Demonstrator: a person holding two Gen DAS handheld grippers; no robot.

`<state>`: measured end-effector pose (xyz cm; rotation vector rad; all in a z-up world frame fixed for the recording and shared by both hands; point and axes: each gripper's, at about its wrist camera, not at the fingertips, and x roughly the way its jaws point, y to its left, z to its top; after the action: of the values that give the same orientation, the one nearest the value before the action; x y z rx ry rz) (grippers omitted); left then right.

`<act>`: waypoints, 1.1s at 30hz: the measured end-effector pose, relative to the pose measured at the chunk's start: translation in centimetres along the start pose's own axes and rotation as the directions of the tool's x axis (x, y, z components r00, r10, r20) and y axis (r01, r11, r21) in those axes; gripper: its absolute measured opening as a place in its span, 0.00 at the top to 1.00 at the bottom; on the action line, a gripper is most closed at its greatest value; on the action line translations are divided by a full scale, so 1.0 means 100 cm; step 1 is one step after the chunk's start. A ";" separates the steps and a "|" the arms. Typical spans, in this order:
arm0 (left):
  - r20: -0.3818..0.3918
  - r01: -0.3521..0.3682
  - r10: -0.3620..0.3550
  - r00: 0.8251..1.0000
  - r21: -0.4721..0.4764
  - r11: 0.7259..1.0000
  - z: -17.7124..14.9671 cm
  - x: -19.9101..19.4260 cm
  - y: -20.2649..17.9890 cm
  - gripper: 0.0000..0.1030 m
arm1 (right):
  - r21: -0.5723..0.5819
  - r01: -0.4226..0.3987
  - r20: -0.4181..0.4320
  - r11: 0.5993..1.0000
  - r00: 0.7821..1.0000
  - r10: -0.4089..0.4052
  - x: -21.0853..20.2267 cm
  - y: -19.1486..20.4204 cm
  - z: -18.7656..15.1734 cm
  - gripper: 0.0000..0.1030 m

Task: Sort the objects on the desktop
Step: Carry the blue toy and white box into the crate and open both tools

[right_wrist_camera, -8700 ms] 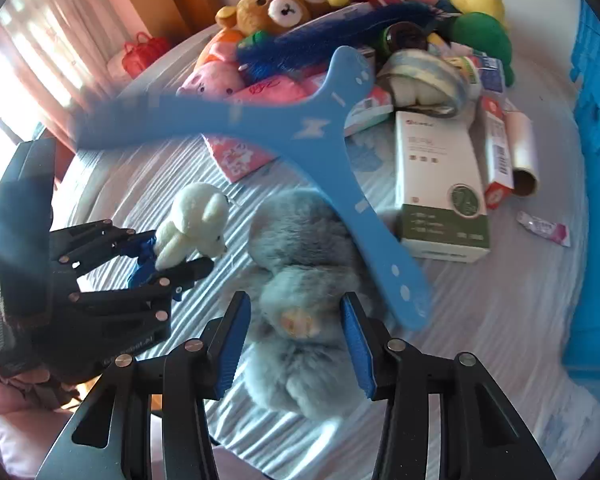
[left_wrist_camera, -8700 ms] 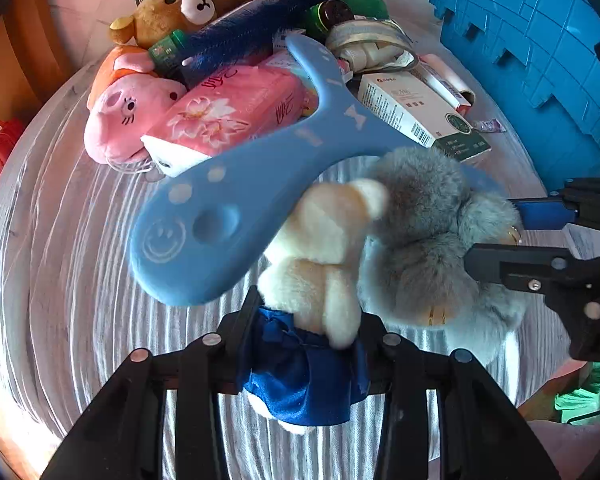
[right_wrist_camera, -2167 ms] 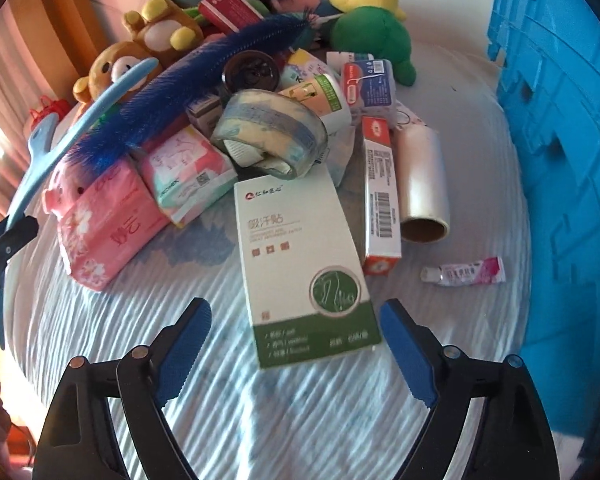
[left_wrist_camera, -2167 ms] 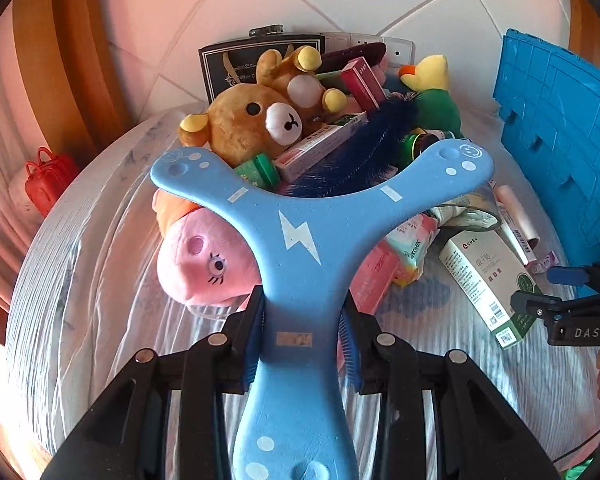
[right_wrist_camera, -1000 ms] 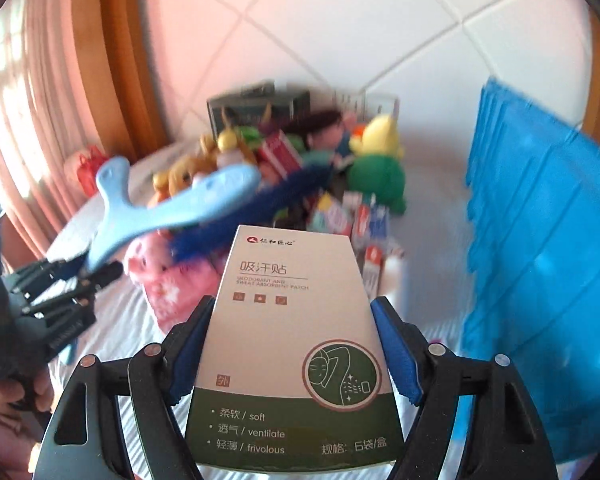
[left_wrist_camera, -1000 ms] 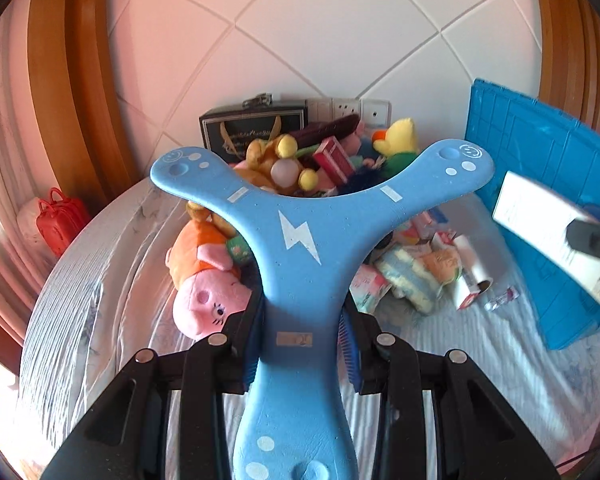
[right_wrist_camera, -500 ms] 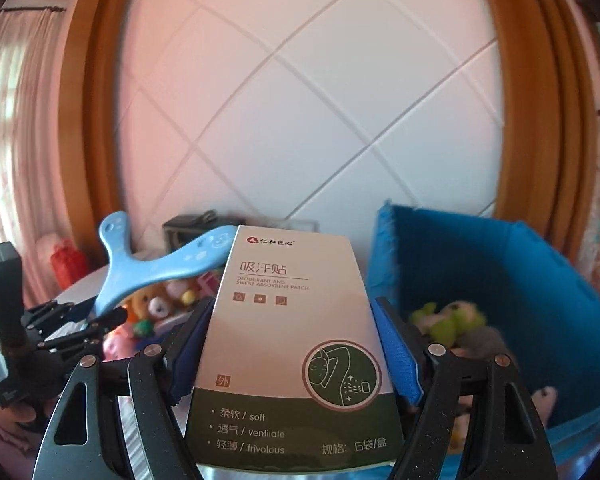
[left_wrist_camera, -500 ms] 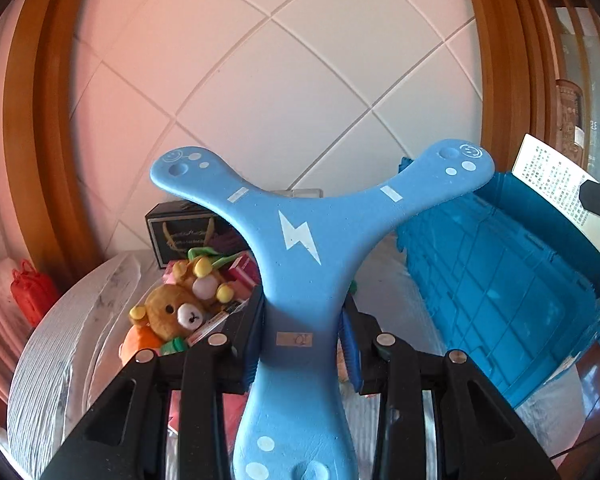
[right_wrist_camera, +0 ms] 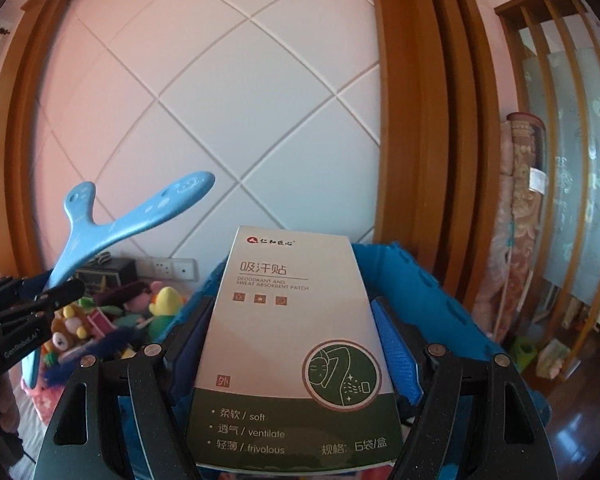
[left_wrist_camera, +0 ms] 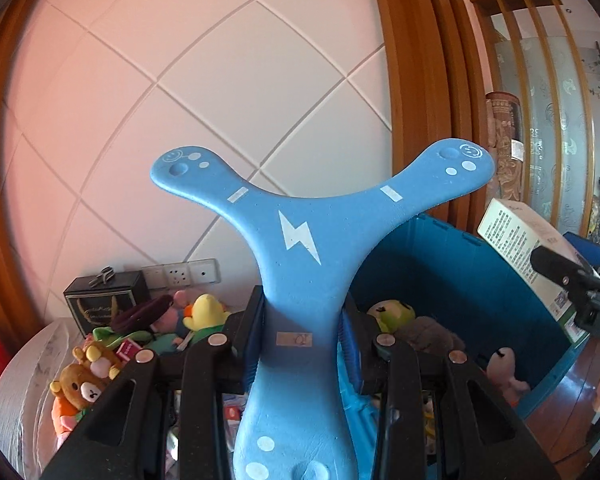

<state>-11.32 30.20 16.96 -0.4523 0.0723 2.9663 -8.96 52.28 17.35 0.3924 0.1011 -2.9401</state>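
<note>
My left gripper (left_wrist_camera: 300, 332) is shut on one arm of a blue three-armed boomerang (left_wrist_camera: 296, 236) and holds it high, level with the rim of the blue crate (left_wrist_camera: 452, 280). The boomerang also shows in the right wrist view (right_wrist_camera: 112, 224). My right gripper (right_wrist_camera: 292, 344) is shut on a white and green sweat-patch box (right_wrist_camera: 292, 344), raised over the blue crate (right_wrist_camera: 428, 292). The box and right gripper show at the right of the left wrist view (left_wrist_camera: 524, 248). The crate holds a green plush (left_wrist_camera: 392, 312), a grey plush (left_wrist_camera: 428, 330) and a white plush (left_wrist_camera: 504, 368).
A pile of objects lies on the grey-clothed table (left_wrist_camera: 16, 392) at left: a brown bear plush (left_wrist_camera: 80, 384), a yellow duck plush (left_wrist_camera: 204, 312), a black gift box (left_wrist_camera: 104, 296). A tiled wall with sockets (left_wrist_camera: 180, 274) stands behind. Wooden frame and floor are at right.
Both grippers have lifted off the table and swung right toward the blue crate, each carrying its object. The crate's inside has come into view below them.
</note>
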 end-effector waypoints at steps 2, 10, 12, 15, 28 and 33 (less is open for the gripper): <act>0.004 0.028 -0.028 1.000 0.006 1.000 0.008 0.007 -0.020 0.68 | 0.005 0.026 0.002 1.000 1.000 -0.026 0.001 -0.018 0.000 0.25; -0.066 0.103 -0.101 0.993 0.033 0.994 0.019 0.035 -0.095 0.68 | 0.043 0.101 -0.005 0.994 0.995 -0.101 0.011 -0.071 -0.009 0.25; -0.088 0.104 -0.100 0.991 0.043 0.994 0.018 0.045 -0.104 0.68 | 0.056 0.117 -0.006 0.992 0.993 -0.117 0.018 -0.084 -0.010 0.25; -0.135 0.100 -0.093 0.986 0.046 0.994 0.017 0.063 -0.111 0.68 | 0.071 0.139 -0.006 0.988 0.990 -0.139 0.024 -0.096 -0.010 0.25; -0.244 0.159 -0.149 0.958 0.019 0.987 0.008 0.096 -0.124 0.67 | 0.044 0.180 -0.039 0.983 0.983 -0.178 0.073 -0.102 -0.012 0.25; -0.259 0.164 -0.158 0.953 0.005 0.986 0.005 0.099 -0.123 0.67 | 0.018 0.203 -0.031 0.979 0.979 -0.203 0.074 -0.100 -0.010 0.25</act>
<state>-19.00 43.72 14.20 -0.7985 0.0965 2.7277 -17.55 61.02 14.91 0.4534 0.1204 -3.1394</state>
